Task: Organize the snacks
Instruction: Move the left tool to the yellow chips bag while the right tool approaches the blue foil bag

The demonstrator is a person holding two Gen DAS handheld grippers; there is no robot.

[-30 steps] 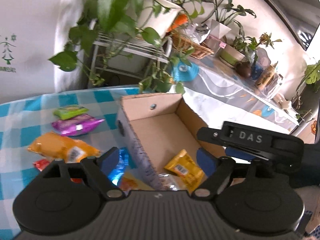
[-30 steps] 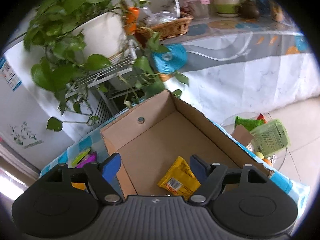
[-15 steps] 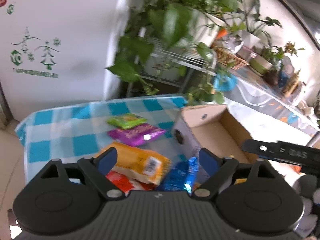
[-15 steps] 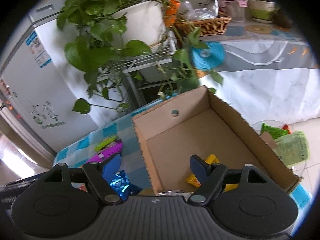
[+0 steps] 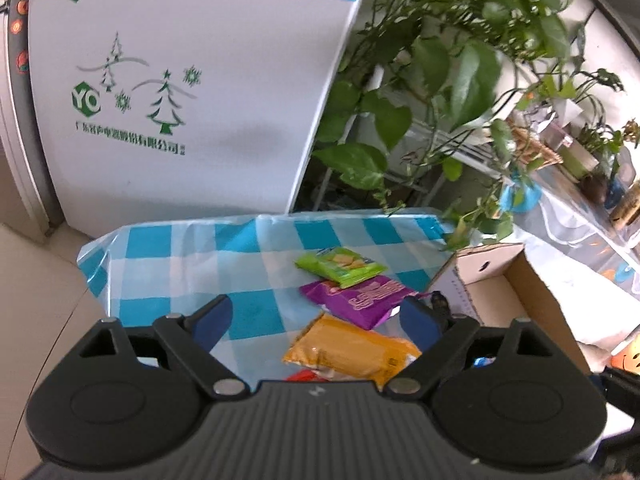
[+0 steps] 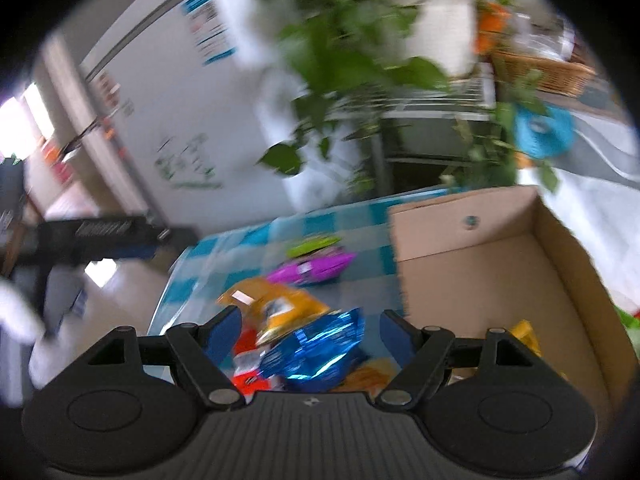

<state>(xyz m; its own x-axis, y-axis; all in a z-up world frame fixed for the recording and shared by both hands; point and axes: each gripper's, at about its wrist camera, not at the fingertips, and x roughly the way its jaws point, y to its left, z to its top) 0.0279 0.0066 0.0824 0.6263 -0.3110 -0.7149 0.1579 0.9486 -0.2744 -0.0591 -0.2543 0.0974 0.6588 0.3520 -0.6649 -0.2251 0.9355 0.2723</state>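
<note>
Left claw [image 5: 316, 320] of mine is opening with nothing gripped, over the orange packet [image 5: 352, 354] on the checked tabletop [image 5: 256, 256]; green [image 5: 340, 266] and purple packets [image 5: 360, 300] lie beyond. Right claw [image 6: 312, 330] gapes empty above the blue packet [image 6: 320, 354], cardboard box [image 6: 500, 264] rightward.

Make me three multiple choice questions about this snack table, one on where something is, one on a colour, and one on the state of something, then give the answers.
1. Where does the green packet lie?
A. inside the cardboard box
B. on the checked cloth, beyond the purple packet
C. on the floor

2. What colour is the shiny packet nearest the right gripper?
A. blue
B. silver
C. pink

3. What is the left gripper doing?
A. clamping the orange packet
B. shut on nothing
C. jaws apart, gripping nothing

Answers: 1 B, it sits on the cloth past the purple packet. 2 A, blue foil. 3 C, its jaws are opening, above the orange packet.
</note>
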